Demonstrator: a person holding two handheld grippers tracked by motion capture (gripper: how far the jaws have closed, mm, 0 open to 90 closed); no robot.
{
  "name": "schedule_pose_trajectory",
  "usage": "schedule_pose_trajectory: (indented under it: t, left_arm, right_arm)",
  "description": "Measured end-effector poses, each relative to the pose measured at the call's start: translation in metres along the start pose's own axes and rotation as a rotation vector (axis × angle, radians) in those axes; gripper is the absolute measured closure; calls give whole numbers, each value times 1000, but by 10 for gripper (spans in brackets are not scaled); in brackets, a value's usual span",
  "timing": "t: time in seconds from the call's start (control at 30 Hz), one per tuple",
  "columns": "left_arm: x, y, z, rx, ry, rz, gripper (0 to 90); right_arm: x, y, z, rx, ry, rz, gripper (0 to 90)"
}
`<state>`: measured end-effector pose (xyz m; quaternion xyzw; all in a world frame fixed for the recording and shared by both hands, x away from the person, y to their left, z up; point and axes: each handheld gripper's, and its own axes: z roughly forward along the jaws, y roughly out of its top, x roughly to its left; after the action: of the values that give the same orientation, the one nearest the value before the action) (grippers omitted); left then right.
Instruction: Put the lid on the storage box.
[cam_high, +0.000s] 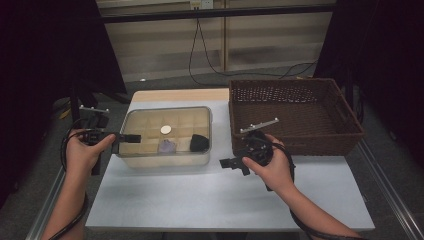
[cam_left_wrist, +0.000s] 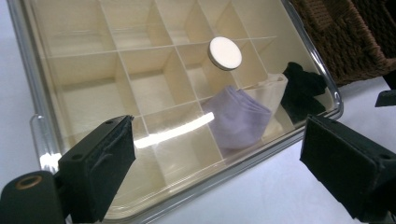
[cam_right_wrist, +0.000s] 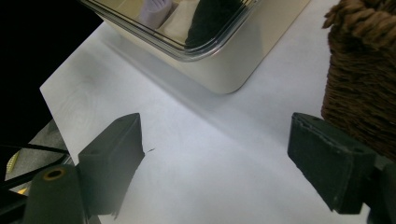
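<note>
A shallow beige box (cam_high: 150, 160) with a clear lid (cam_left_wrist: 140, 70) stands at the left middle of the white table (cam_high: 225, 200). A round white knob (cam_left_wrist: 225, 52) sits on the lid. Under the lid, wooden dividers form several compartments; one holds a folded purple cloth (cam_left_wrist: 240, 119), the one beside it a black item (cam_left_wrist: 303, 91). My left gripper (cam_high: 132, 138) is at the box's left edge, jaws open (cam_left_wrist: 219, 144) over the lid with nothing between them. My right gripper (cam_high: 226, 163) hovers open (cam_right_wrist: 215, 140) above bare table, between the box's right corner (cam_right_wrist: 224, 79) and the basket.
A dark brown wicker basket (cam_high: 295, 140) stands at the right, close to the box, and its wall (cam_right_wrist: 364, 93) is right beside my right jaw. Cables hang behind the table. Table edges lie near both forearms.
</note>
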<state>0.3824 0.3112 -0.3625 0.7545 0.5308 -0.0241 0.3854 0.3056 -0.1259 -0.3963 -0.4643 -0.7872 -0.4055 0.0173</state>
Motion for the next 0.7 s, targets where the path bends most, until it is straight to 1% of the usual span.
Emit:
schedule_pose_trajectory:
  t: [0.03,0.13,0.2,0.23,0.27,0.33,0.37,0.4,0.43,0.47,0.53,0.57,0.6,0.63,0.67,0.7]
  left_arm:
    - [-1,0,0,4,1,5,99]
    - [-5,0,1,2,-8,4,97]
    - [-8,-1,1,-8,-15,3,93]
    - [-8,-1,1,0,-16,11,92]
    - [-9,-1,1,-3,-17,16,89]
    - [-11,-2,1,-6,-23,15,88]
    - [-11,-3,1,3,-19,29,88]
    - [-13,-4,1,-5,-24,19,85]
    - [-13,-4,1,-5,-24,19,85]
    - [-14,-5,1,-1,-25,26,85]
    - [-15,-7,1,-1,-30,23,83]
    - [-15,-8,1,2,-24,35,83]
    - [-16,-9,1,-3,-33,20,81]
    - [-16,-10,1,3,-28,35,81]
    - [-17,-11,1,0,-30,29,80]
    - [-17,-11,1,10,-33,40,81]
  right_arm:
    - [-1,0,-1,0,1,-2,176]
    - [-2,-2,-2,-2,1,-4,172]
    - [-2,-4,-3,2,1,-12,168]
    - [-2,-5,-3,1,1,-12,165]
    - [-3,-7,-3,3,-1,-12,164]
    - [-4,-8,-4,2,5,-14,161]
    - [-4,-8,-4,2,5,-14,161]
    - [-5,-9,-4,-1,6,-12,159]
    - [-5,-10,-5,1,6,-14,157]
    - [-6,-11,-5,1,7,-13,156]
    - [-7,-13,-5,2,5,-18,153]
    - [-7,-13,-5,2,5,-18,153]
    - [-7,-13,-6,1,8,-17,153]
    - [-7,-14,-6,1,7,-17,152]
    - [-8,-15,-7,-1,6,-19,151]
    - [-8,-16,-7,-3,7,-20,150]
